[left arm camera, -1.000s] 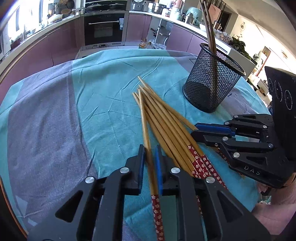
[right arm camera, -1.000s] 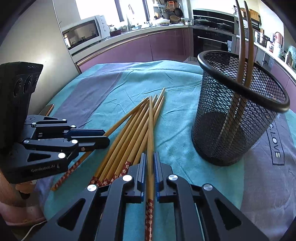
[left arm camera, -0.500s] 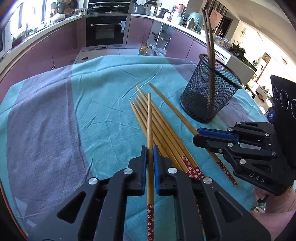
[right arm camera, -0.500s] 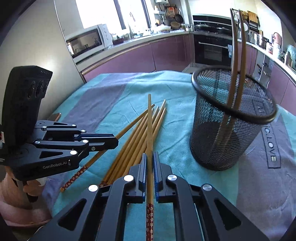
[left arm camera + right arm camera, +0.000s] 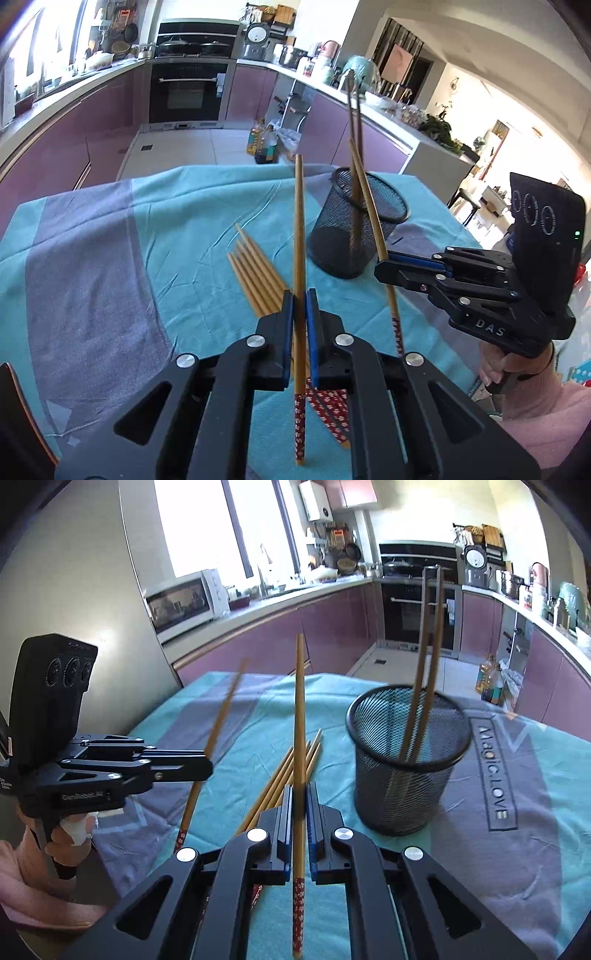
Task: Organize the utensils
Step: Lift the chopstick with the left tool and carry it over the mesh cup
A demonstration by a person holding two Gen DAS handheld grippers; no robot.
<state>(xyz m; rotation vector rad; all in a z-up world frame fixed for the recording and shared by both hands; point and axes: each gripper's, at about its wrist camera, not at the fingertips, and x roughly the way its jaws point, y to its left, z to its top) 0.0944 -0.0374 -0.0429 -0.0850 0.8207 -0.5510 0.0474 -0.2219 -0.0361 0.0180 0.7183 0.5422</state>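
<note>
Both grippers are clamped down on a single chopstick each, one per hand. Seen from the left wrist camera, the left gripper (image 5: 299, 299) is pinched tight on a bamboo chopstick (image 5: 298, 236), which is held clear of the cloth with its plain tip aimed toward the far edge of the table and its red flower-patterned end poking out behind the jaws. Same deal in the right wrist view: the right gripper (image 5: 299, 794) is squeezed shut around its own chopstick (image 5: 299, 716), patterned end trailing back between the finger arms. Each gripper can also be spotted from the other camera, off to the side with a chopstick sticking up at an angle. The loose chopsticks (image 5: 255, 273) are left in a small bundle on the teal tablecloth (image 5: 177, 236), roughly mid-table, right under and just ahead of the left jaws. A black mesh cup (image 5: 402, 760) is parked upright on the cloth toward the right side of the table, beside the bundle but not touching it, and two chopsticks (image 5: 421, 686) are already stood inside it, leaning on the rim. A pink sleeve (image 5: 546, 410) can be made out behind the right gripper's handle. Purple kitchen cabinets (image 5: 288, 642) are wrapped around the background.
</note>
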